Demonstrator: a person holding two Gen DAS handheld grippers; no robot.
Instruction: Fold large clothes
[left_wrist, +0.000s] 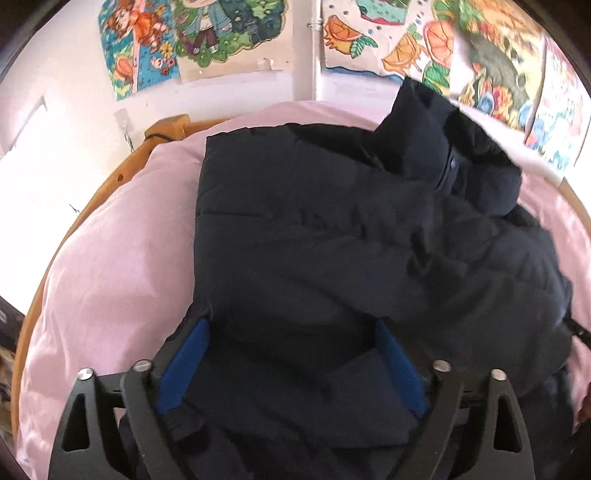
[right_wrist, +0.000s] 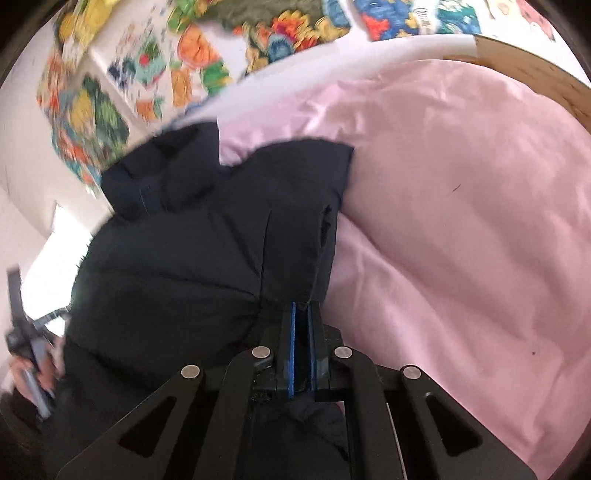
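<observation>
Lying on my pink bedsheet (left_wrist: 103, 280), the navy puffer jacket (left_wrist: 295, 229) runs lengthwise away from me, collar toward the wall drawings (left_wrist: 472, 55); no label is readable. My left gripper (left_wrist: 291, 332) gapes wide over its near hem; my right gripper (right_wrist: 303, 306) pinches its edge.

One jacket (left_wrist: 332, 229), one pink sheet (left_wrist: 110, 280), two claws
</observation>
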